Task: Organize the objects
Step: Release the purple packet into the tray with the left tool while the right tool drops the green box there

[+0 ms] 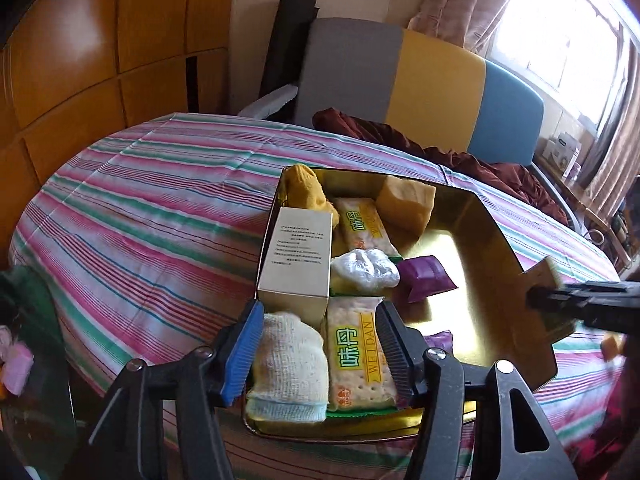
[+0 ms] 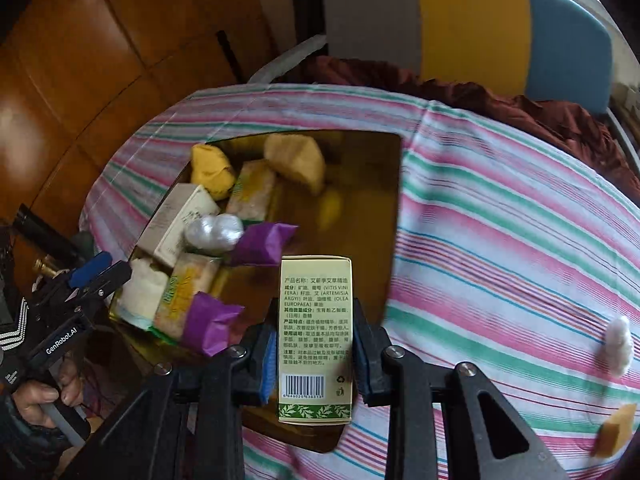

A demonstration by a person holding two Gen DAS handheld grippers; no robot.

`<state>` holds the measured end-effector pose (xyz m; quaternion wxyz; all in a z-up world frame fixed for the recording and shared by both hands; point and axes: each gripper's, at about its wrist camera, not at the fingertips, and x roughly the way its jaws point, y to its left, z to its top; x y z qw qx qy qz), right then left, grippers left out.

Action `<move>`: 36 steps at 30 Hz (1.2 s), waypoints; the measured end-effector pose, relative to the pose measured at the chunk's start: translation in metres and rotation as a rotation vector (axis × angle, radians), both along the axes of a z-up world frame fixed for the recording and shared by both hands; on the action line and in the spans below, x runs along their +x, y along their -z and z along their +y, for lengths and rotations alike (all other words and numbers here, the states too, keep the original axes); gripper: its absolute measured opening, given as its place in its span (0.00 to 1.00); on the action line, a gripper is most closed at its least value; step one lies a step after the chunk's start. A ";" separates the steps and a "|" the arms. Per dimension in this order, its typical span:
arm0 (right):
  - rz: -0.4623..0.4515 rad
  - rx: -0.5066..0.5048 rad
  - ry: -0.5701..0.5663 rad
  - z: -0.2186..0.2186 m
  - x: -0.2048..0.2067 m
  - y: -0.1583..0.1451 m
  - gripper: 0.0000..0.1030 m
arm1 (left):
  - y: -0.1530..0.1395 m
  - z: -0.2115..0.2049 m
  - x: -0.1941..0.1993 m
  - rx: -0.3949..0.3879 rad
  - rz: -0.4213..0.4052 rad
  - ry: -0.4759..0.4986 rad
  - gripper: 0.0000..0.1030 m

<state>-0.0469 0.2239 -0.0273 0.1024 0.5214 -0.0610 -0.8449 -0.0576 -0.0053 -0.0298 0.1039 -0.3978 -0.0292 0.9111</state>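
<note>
Materials and finishes on the table

Tray (image 1: 472, 240): gold metal, mirror-glossy. Tablecloth (image 1: 140, 200): striped woven cloth, matt, creased. Cracker packets (image 1: 360, 360): shiny plastic film. Purple sachets (image 2: 260, 244): crinkled glossy wrap. Held box (image 2: 316, 336): smooth printed card. White bundle (image 1: 288, 368): coarse knit cloth. Wall panels (image 1: 100, 40): varnished wood. Gripper pads (image 1: 244, 344): ribbed plastic or rubber.

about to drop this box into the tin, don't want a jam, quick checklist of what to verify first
1. Right gripper shut on the green-label box: ok.
2. Box above the gold tin's bare right half: ok.
3. Bare floor wide enough for the box: cannot tell.
4. Left gripper open, holding nothing: ok.
5. Left gripper out of the drop zone: ok; it sits at the tin's near-left corner, over the cream cloth roll and cracker pack.
6. All loose items in: not ok; a cotton ball and tan block lie on the striped cloth.
</note>
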 end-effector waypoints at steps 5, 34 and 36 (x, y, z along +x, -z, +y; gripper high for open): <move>-0.121 0.010 -0.023 -0.032 -0.015 0.038 0.29 | 0.001 -0.005 0.004 0.016 0.008 -0.009 0.70; 0.065 -0.061 0.350 0.127 0.053 -0.004 0.43 | -0.017 0.060 0.022 -0.079 0.093 0.142 0.83; 0.065 -0.059 0.421 0.155 0.062 -0.006 0.43 | -0.020 0.072 0.024 -0.083 0.101 0.178 0.83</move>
